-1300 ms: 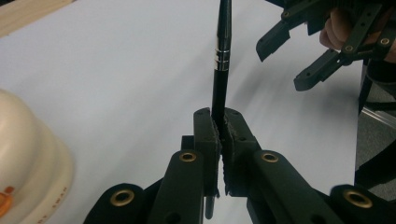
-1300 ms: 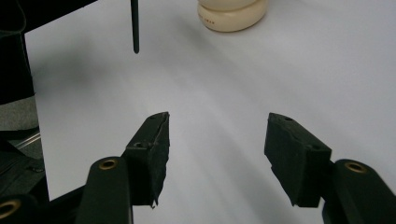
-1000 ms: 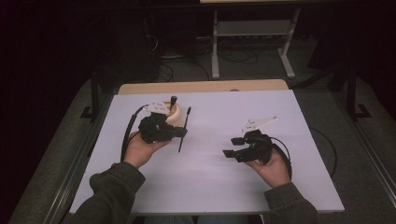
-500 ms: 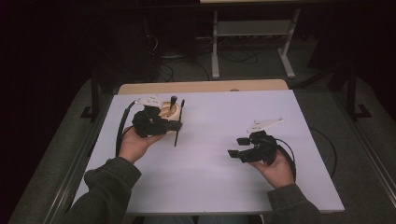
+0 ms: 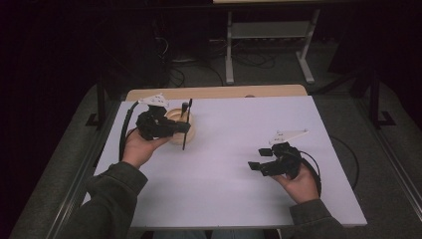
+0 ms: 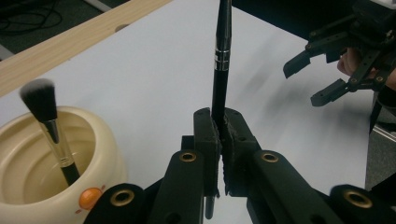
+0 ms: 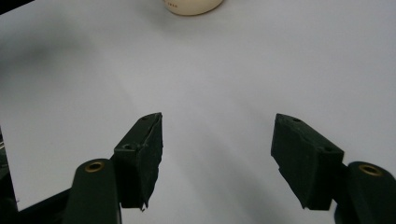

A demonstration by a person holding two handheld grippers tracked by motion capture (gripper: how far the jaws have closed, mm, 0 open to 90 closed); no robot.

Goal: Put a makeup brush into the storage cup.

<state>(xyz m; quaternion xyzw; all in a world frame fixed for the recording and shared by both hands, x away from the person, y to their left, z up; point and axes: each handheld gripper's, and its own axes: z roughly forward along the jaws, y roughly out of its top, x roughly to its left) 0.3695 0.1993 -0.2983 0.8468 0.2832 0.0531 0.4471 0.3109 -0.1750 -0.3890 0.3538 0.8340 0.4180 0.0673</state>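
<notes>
the left gripper (image 6: 219, 140) is clamped tight on the thin handle of a black brush (image 6: 220, 70), whose long shaft runs straight out past the pads. in the high view the same brush (image 5: 185, 130) hangs by the near side of a cream holder (image 5: 185, 134) at the far left of the white table (image 5: 234, 184). the holder (image 6: 100, 154) sits just beside the left gripper's jaws, and a second brush (image 6: 46, 116) with a fluffy dark head leans inside it, handle down.

the step in hand looks like bringing the gripped brush to the holder to stand it with the other one. the next move calls for tipping the shaft upright over the open mouth, lowering one end inside clear of the rim and of the leaning brush, and only then easing the grip; a loose release while the shaft lies slanted would likely let it slide off the rim onto the table.

the right gripper (image 5: 259, 165) hovers well apart on the right side of the table; its jaws have just been opening and stand wide with nothing between them, only bare table showing past its pads (image 7: 144, 154).
</notes>
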